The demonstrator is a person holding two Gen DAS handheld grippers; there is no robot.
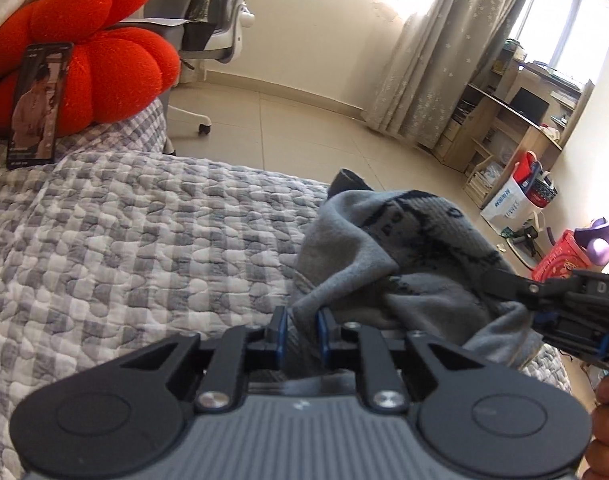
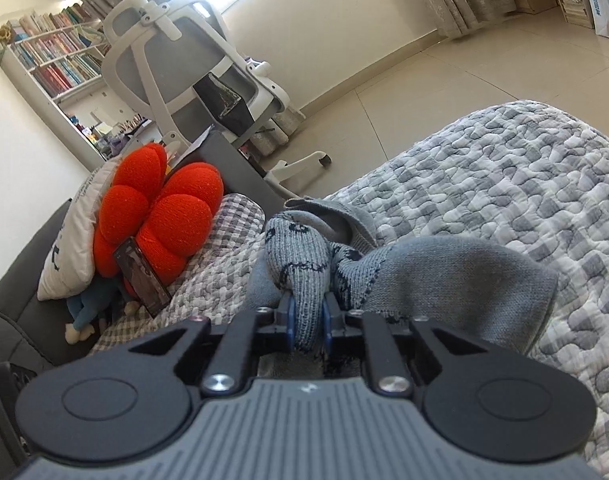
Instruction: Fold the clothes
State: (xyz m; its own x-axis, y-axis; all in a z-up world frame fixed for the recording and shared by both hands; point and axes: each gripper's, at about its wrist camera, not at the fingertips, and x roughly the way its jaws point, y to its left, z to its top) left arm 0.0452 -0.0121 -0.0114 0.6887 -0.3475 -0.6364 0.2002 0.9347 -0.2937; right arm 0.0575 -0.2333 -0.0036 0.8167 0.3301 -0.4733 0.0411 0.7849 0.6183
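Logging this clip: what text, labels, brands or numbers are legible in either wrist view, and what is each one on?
"DAS", cut off by the frame edge: on the black body of the right gripper, seen in the left wrist view.
Dark knitted lettering on the grey knit garment: too crumpled to read.
Blue print on the white paper bag by the desk: too blurred.
Screen text on the upright black phone: too small.
Book spines on the white bookshelf: too small.

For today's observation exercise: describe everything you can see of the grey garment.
The garment is grey knit with dark woven lettering and a dark cuff. It is bunched, not yet folded, partly lifted off the quilt. The left gripper and right gripper each pinch a fold of it.
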